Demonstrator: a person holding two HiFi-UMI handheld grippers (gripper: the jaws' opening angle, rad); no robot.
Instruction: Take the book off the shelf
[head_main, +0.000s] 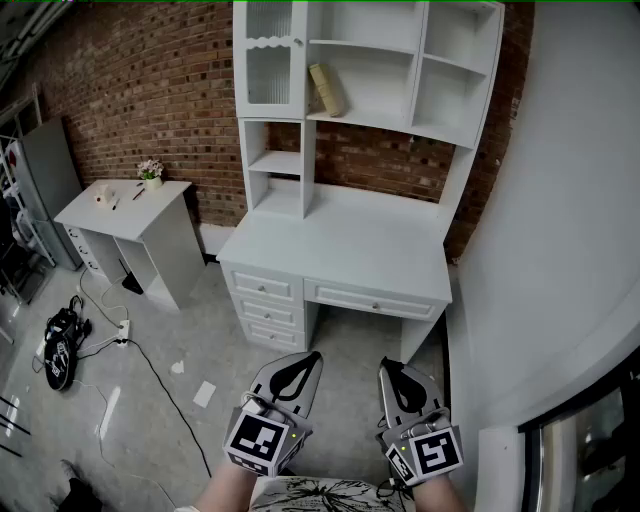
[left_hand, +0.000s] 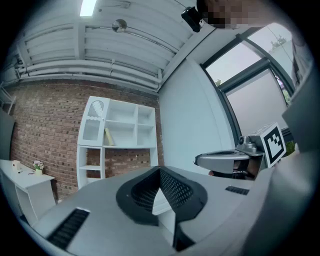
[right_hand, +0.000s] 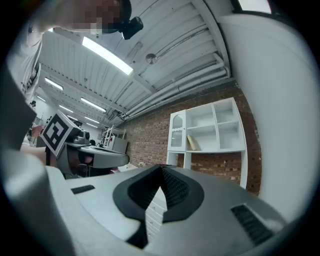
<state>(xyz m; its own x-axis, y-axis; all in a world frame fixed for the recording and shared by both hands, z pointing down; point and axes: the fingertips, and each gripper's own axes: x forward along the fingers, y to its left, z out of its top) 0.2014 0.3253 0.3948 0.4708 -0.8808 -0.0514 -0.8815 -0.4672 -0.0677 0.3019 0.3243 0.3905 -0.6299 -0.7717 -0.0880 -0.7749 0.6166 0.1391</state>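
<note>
A pale yellow book (head_main: 327, 89) leans in the middle compartment of the white hutch shelf (head_main: 370, 118) above the white desk (head_main: 340, 245). It also shows small in the left gripper view as the book (left_hand: 107, 136) and in the right gripper view as the book (right_hand: 192, 143). My left gripper (head_main: 312, 357) and right gripper (head_main: 385, 367) hang side by side at the bottom of the head view, well short of the desk, both shut with nothing between the jaws. The tips of the left gripper (left_hand: 161, 171) and of the right gripper (right_hand: 161, 168) meet.
A smaller white side table (head_main: 125, 208) with a small flower pot (head_main: 151, 173) stands to the left against the brick wall. Cables and a black device (head_main: 62, 345) lie on the floor at the left. A white wall (head_main: 560, 220) rises close on the right.
</note>
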